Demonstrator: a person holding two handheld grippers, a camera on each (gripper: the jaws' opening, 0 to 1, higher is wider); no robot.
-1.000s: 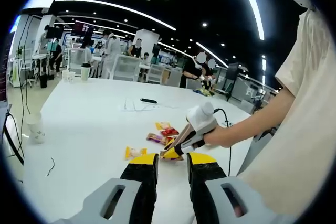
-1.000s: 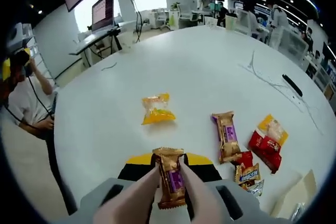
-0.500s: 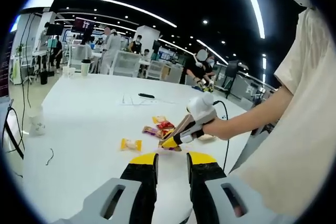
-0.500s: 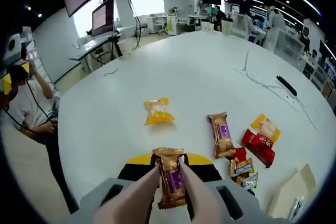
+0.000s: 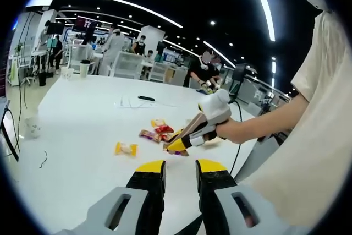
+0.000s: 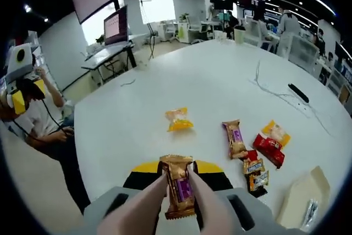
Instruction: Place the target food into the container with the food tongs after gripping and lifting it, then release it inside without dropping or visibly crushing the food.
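The right tongs [image 6: 179, 188] are closed on a gold-and-purple snack bar [image 6: 177, 185], which is gripped across its width and carried upright between the pads, clear of the white tabletop [image 6: 220, 81]. The wrapper is not visibly flattened, so the grip is judged light enough to spare the food. In the left gripper view the same tongs are seen in the person's hand [image 5: 231, 130], raised above the scattered snacks.

The left tongs [image 5: 180, 177] are parted by a narrow gap and hold nothing; they are judged to be kept back as a spare.

On the tabletop lie a yellow packet [image 6: 179, 120], a second gold bar [image 6: 235, 138], a red packet [image 6: 268, 149] and small dark sweets [image 6: 256, 174]. Further right stands the pale container [image 6: 302, 199], well apart from the held bar; something thin appears to lie inside it, though the view there is poor. The transfer across to the container is judged outstanding.
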